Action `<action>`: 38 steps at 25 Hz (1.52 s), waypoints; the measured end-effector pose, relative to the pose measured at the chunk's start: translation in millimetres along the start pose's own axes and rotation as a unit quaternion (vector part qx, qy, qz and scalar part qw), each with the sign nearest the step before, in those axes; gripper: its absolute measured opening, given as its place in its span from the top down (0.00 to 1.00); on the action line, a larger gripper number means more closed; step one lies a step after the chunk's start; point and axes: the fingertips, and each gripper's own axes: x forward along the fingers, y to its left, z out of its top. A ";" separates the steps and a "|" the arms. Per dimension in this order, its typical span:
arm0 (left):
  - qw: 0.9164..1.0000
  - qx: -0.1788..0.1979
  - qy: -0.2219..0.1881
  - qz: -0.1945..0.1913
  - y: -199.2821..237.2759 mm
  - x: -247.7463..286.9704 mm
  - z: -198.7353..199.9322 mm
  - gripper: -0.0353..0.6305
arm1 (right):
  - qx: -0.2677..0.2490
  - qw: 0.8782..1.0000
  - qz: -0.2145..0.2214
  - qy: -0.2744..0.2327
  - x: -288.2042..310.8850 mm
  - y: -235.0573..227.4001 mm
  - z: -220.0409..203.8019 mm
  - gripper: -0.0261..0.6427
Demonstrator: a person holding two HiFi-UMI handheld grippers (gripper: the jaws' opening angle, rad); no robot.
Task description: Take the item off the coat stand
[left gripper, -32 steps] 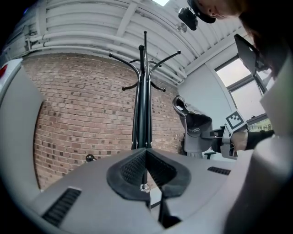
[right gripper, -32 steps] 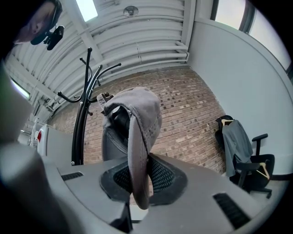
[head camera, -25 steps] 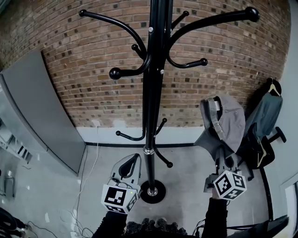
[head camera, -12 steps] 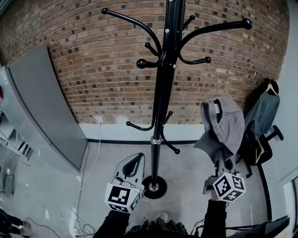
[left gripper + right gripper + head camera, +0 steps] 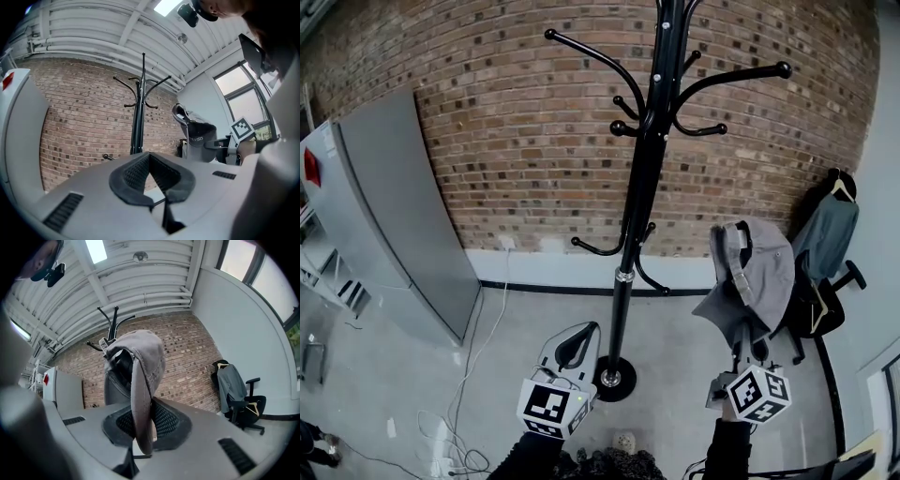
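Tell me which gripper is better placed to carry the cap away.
Right. The right gripper holds the grey cap by its brim, clear of the coat stand; the left gripper is shut and empty.

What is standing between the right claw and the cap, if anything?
Nothing visible. The right claw is shut on the brim of the cap, so it has hold of it. The cap hangs clear of the coat stand, off to its right, touching no part of it.

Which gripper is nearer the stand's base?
Left. The left gripper sits just left of the base, close beside it; the right gripper, holding the cap, is well off to its right.
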 end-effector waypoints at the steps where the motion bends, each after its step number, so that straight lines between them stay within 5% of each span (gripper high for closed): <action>1: 1.000 0.000 0.001 -0.001 -2.2 -2.5 0.2 0.95 | -0.002 1.000 -0.001 0.000 -4.5 -0.2 0.4 0.90; 38: 0.999 0.002 -0.017 0.050 -90.7 -9.5 22.8 0.95 | -0.065 0.992 0.097 0.037 -37.0 -39.5 16.3 0.90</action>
